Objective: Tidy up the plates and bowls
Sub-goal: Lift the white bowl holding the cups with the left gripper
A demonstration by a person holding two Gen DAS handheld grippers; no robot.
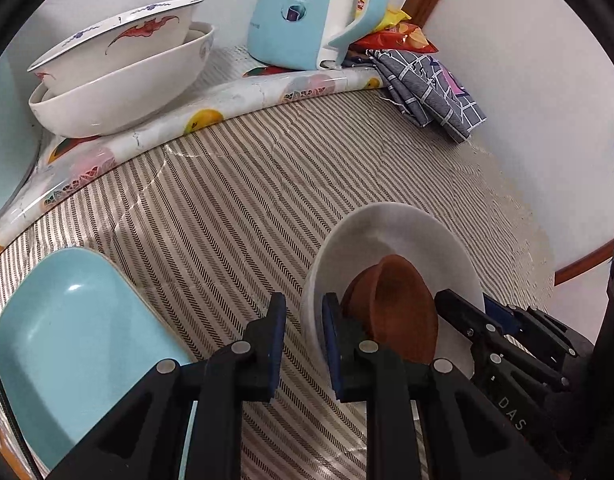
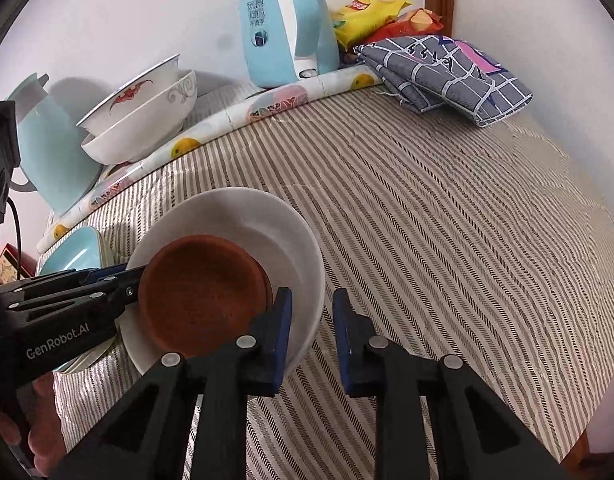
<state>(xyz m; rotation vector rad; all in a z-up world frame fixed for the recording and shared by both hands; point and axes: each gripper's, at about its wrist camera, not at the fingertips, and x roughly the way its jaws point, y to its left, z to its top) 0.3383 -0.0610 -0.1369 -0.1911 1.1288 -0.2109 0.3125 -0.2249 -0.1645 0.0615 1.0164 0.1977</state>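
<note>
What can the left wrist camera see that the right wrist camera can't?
Only the left wrist view: the whole glossy inside of the light blue square plate; the right view catches just its corner. Only the right wrist view: a second pale blue plastic jug at the far left and a person's bare hand. Both: the round white ceramic plate holding the brown clay bowl, the stacked white patterned bowls, the light blue electric kettle, the grey checked folded cloth and the striped tablecloth.
</note>
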